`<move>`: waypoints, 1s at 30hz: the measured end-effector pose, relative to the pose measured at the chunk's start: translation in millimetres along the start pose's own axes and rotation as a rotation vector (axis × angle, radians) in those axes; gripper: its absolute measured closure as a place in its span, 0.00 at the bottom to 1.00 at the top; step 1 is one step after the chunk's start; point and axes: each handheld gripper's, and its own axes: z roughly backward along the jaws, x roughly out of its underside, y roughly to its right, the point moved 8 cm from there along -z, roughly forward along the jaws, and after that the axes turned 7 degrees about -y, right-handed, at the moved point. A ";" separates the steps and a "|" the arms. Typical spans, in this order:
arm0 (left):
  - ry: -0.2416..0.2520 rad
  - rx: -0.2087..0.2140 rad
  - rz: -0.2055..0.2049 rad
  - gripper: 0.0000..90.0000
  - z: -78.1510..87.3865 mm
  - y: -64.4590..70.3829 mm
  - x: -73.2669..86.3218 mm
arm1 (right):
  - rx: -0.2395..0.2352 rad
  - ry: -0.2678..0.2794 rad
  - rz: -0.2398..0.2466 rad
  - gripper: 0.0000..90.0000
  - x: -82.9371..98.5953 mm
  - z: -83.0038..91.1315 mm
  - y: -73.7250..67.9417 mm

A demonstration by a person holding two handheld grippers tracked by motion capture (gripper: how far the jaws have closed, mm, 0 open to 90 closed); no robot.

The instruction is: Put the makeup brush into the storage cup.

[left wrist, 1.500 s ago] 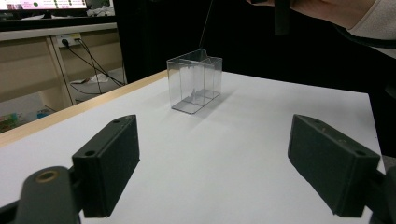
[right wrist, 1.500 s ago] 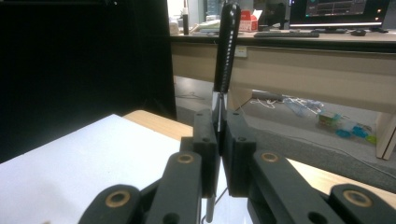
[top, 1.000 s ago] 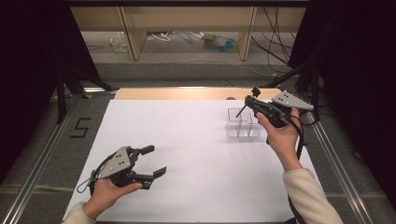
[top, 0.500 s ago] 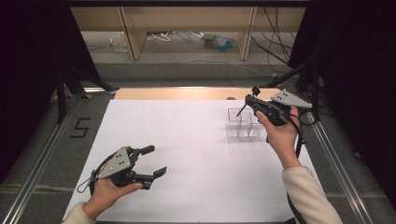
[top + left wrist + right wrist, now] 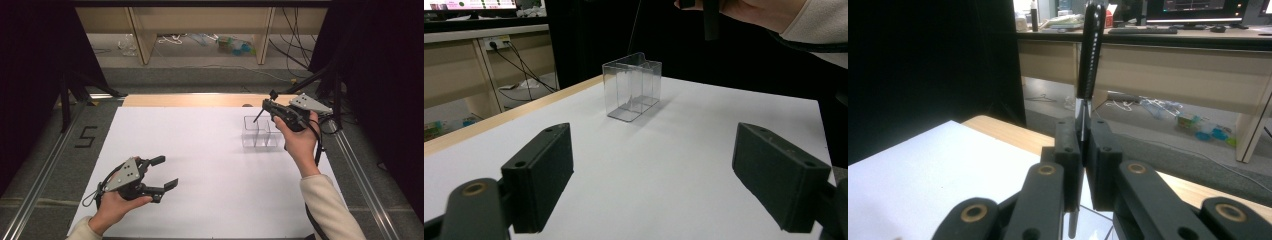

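My right gripper point(image 5: 267, 106) is held in the air at the far right of the white table point(image 5: 210, 150), just above a clear divided plastic box point(image 5: 257, 132). Its jaws are shut on the thin metal shaft of a small tool with a black ribbed handle point(image 5: 1090, 50); the handle sticks up past the jaws in the right gripper view point(image 5: 1083, 145). My left gripper point(image 5: 167, 172) rests low over the near left of the table, open, with nothing between its fingers. From the left gripper view point(image 5: 654, 175) the clear box point(image 5: 631, 85) stands well ahead.
A wooden strip point(image 5: 200, 100) edges the table's far side, and metal rails point(image 5: 40, 175) run along both sides. Behind the table are desk legs, cables and litter on the floor point(image 5: 230, 42). The person's right sleeve point(image 5: 330, 210) lies over the table's near right.
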 end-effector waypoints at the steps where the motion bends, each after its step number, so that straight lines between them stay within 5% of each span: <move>1: 0.000 0.000 0.000 0.19 0.0 0.1 0.0 | -0.001 -0.008 -0.002 0.95 0.6 0.0 0.4; 30: 0.001 0.001 0.000 0.19 -0.1 0.2 -0.1 | 0.018 -0.020 0.008 0.95 0.4 -10.2 3.6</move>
